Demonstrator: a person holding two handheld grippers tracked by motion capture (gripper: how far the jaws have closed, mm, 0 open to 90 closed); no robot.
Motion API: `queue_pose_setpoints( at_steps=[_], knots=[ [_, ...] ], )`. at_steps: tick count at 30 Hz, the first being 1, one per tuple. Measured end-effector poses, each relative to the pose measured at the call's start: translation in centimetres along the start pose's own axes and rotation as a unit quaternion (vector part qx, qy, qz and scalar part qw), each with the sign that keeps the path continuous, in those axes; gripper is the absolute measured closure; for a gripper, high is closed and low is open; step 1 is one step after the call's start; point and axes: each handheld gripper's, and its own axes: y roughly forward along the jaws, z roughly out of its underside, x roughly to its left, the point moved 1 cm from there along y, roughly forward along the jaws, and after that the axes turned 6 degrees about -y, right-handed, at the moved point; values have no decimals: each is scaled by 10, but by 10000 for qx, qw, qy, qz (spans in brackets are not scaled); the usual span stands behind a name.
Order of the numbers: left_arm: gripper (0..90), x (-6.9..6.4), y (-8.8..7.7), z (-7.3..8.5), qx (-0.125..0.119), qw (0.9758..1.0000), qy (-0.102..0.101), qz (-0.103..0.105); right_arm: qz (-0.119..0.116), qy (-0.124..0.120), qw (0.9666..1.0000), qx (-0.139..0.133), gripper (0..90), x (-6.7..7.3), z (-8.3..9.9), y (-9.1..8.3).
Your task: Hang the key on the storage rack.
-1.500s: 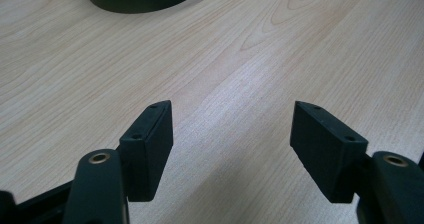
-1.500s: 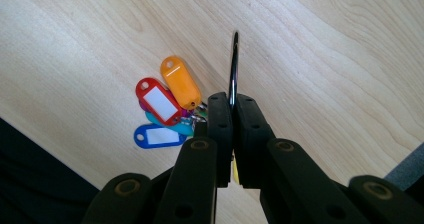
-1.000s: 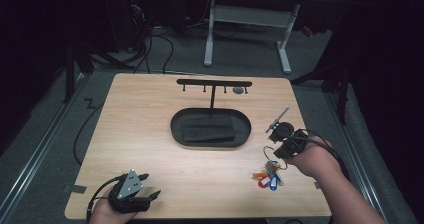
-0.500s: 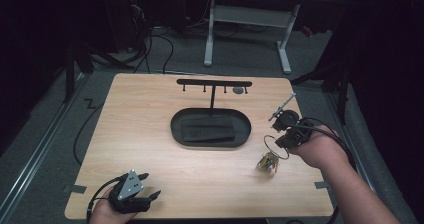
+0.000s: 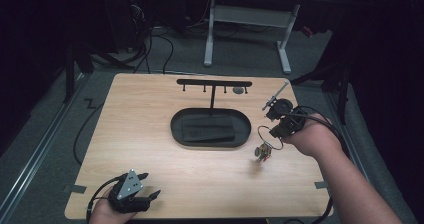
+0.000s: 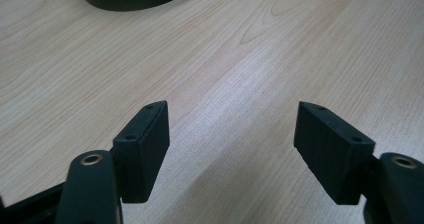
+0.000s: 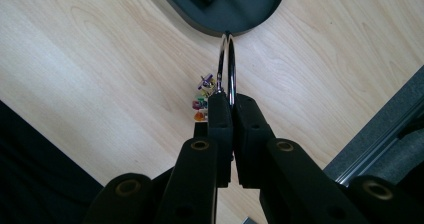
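At table centre, the black oval tray [image 5: 175, 129] holds a flat dark slab. My right gripper [image 7: 227, 101] clamps a key ring [image 5: 270, 137], keys dangling toward 6 o'clock; my left gripper [image 6: 230, 144] gapes empty.

My table [image 5: 150, 114] is pale wood. On it sits a black oval tray [image 5: 176, 129] holding a flat dark slab [image 5: 207, 130], maybe a cloth. Just behind the tray a black T-shaped rack [image 5: 214, 83] stands upright. Beyond the table stand white desk legs [image 5: 209, 34], with cables [image 5: 165, 44] lying on the grey floor [image 5: 50, 134].
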Motion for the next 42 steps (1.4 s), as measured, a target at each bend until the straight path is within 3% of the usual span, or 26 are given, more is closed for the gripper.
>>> queue_pose_setpoints(
  at_steps=[15,34,41,42],
  knots=[
    [309,-2,-2,2,-21,10000,13,-11,32,63,9998,-201,878,-12,-16,-2],
    [308,-1,-2,2,21,10000,73,-15,203,127,9992,-318,879,-33,-69,5],
    [309,0,-3,3,40,10000,56,-3,188,278,9989,-325,879,-42,-86,7],
    [309,0,-3,3,53,10000,54,2,193,206,9989,-361,879,-45,-89,8]
  ],
)
